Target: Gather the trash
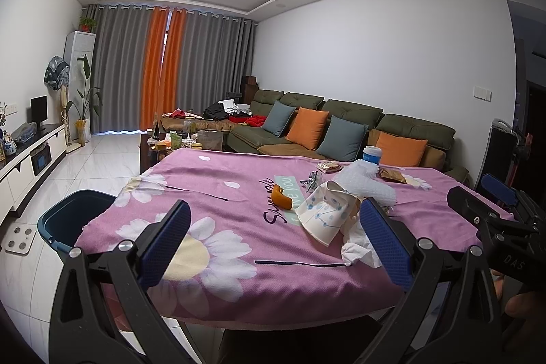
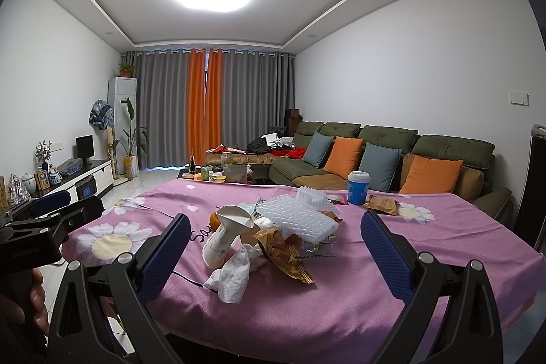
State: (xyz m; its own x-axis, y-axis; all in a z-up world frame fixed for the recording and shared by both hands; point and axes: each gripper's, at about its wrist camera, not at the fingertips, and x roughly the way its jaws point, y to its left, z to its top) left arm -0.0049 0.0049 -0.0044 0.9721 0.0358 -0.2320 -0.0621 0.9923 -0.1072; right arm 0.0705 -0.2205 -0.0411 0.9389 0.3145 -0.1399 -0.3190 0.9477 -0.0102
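Observation:
A pile of trash lies on the pink daisy tablecloth [image 1: 221, 173]. It holds a crushed paper cup [image 1: 322, 219], an orange peel [image 1: 281, 195], a crumpled tissue [image 1: 358, 249], white bubble wrap [image 1: 370, 183] and a foil scrap [image 1: 314, 180]. My left gripper [image 1: 274, 207] is open, near the table's front edge, left of the pile. My right gripper [image 2: 275, 217] is open too and faces the cup [image 2: 223, 236], tissue [image 2: 233, 278], gold-brown wrapper [image 2: 285, 253] and bubble wrap [image 2: 300, 217]. Nothing sits between either pair of fingers.
A dark blue bin [image 1: 63, 220] stands on the floor off the table's left corner. A blue-and-white cup [image 2: 357, 188] and a brown wrapper [image 2: 382, 205] lie further back. Behind are a green sofa [image 2: 392, 139] and a cluttered coffee table [image 1: 177, 142].

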